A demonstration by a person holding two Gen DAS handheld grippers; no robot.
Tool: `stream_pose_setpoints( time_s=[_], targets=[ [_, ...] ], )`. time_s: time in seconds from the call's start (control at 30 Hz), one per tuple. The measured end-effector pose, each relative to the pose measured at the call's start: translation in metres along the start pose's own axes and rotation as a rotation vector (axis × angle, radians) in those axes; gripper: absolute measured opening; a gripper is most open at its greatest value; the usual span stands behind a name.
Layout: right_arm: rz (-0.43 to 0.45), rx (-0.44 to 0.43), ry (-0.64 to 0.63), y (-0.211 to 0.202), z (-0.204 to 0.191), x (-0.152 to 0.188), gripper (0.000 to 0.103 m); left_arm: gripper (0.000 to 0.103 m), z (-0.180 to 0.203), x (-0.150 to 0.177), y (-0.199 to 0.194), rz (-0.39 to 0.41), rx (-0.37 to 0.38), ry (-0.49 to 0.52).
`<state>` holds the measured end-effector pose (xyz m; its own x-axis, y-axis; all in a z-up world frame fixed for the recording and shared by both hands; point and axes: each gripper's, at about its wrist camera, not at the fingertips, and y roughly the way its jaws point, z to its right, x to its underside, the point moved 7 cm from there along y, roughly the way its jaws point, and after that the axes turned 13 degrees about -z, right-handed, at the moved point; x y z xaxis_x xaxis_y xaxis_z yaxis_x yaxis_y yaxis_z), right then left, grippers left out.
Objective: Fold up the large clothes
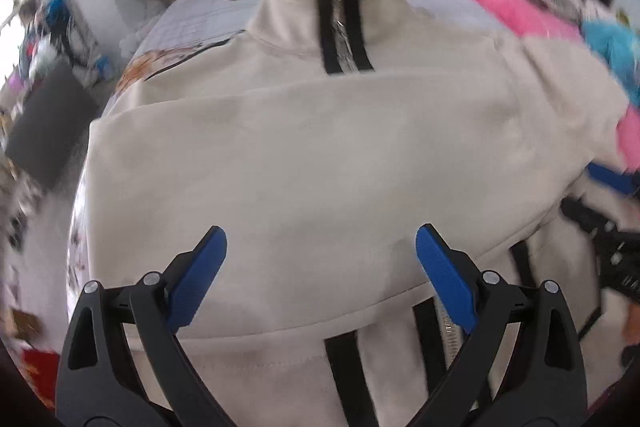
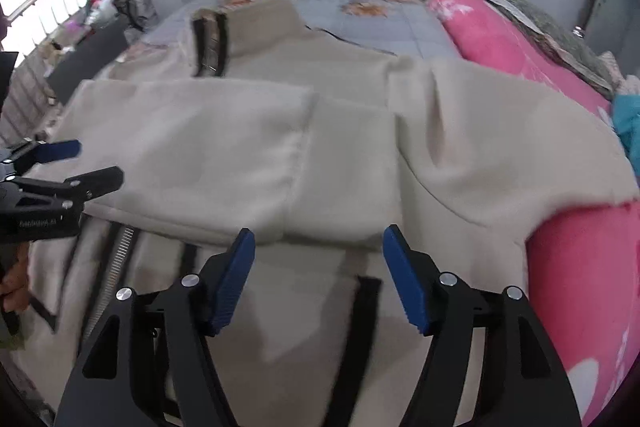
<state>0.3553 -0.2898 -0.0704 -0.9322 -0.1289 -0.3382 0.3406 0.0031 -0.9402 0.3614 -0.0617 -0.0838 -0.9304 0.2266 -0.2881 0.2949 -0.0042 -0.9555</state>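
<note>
Blue pads on my left gripper (image 1: 321, 277) stand wide apart, empty, hanging just above the cream zip-up jacket (image 1: 320, 155). My right gripper (image 2: 319, 281) is parted too, nothing between its jaws, over the sleeve cuff (image 2: 340, 227) folded across the chest. Beyond both, the jacket lies flat on the bed (image 2: 400, 23). I judge it thick, soft, floppy; best pinched at hem or shoulder seams.
</note>
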Motion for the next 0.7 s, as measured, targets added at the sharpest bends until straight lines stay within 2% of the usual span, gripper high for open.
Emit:
stream_pose_setpoints(
  time_s=[0.1,0.13,0.23,0.33,0.43,0.7],
  targets=[
    [-0.021,0.016,0.013,0.012,0.004,0.006,0.069,0.095,0.004,0.004,-0.001,0.047,-0.063,0.036],
    [-0.011,0.019,0.02,0.012,0.005,0.007,0.075,0.095,0.005,0.005,-0.001,0.057,-0.069,0.043],
    [-0.003,0.034,0.035,0.015,0.007,0.007,0.086,0.095,0.003,0.008,0.0,0.062,-0.053,0.029],
    [-0.01,0.034,0.056,0.016,0.011,0.011,0.096,0.095,-0.002,0.006,0.004,0.038,0.004,-0.007],
    [-0.018,-0.002,0.07,0.018,0.012,0.014,0.097,0.096,-0.007,0.005,0.008,0.012,0.069,-0.036],
    [-0.037,-0.013,0.079,0.02,0.011,0.013,0.097,0.096,-0.003,0.006,0.009,0.008,0.064,-0.03]
  ],
)
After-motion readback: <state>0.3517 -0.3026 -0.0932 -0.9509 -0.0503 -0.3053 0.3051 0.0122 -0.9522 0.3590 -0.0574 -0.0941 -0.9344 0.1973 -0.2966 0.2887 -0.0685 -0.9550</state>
